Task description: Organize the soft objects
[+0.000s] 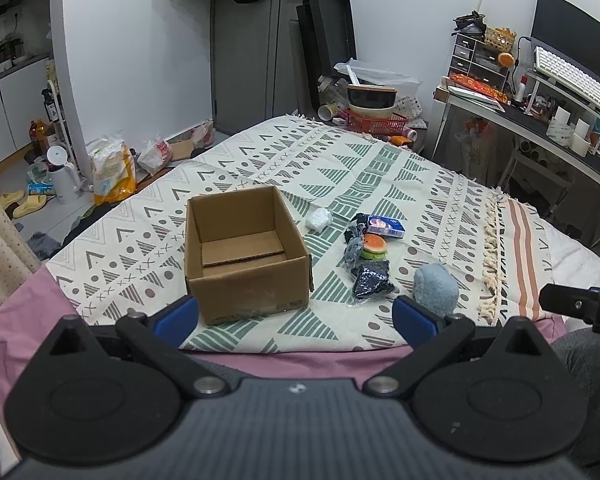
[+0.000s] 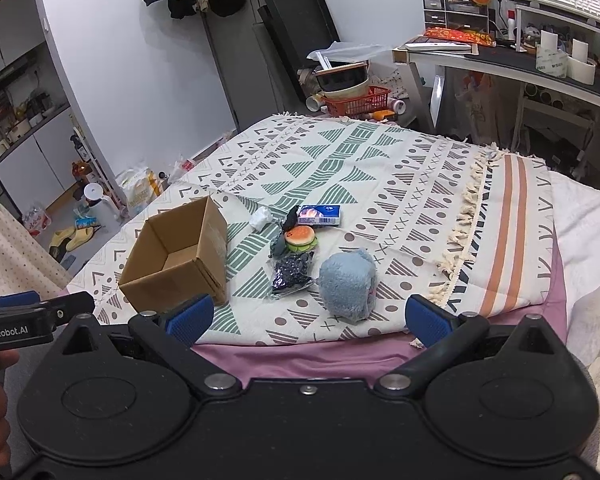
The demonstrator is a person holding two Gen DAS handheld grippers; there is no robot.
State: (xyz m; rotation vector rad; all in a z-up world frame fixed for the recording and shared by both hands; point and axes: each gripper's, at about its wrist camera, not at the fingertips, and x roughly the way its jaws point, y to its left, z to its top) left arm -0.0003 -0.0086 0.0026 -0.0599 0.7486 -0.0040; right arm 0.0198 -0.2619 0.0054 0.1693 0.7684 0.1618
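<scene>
An open, empty cardboard box point(image 1: 244, 256) point(image 2: 178, 258) stands on a patterned blanket point(image 1: 380, 184) point(image 2: 380, 168) on the bed. To its right lie a blue plush toy point(image 1: 436, 289) point(image 2: 348, 286), a dark glittery pouch point(image 1: 371, 279) point(image 2: 291, 274), a burger-shaped toy point(image 1: 374, 247) point(image 2: 300, 238), a blue tissue pack point(image 1: 386, 226) point(image 2: 320, 215) and a white crumpled wad point(image 1: 318, 219) point(image 2: 260, 218). My left gripper point(image 1: 296, 316) is open and empty, near the box's front. My right gripper point(image 2: 310, 316) is open and empty, just short of the plush toy.
A pink sheet point(image 1: 292, 360) point(image 2: 300, 360) covers the bed's near edge. A cluttered desk point(image 1: 540, 120) point(image 2: 520, 60) stands at the right, a red basket with bowls point(image 1: 376, 120) point(image 2: 356, 100) beyond the bed, bags and slippers on the floor at the left point(image 1: 112, 172).
</scene>
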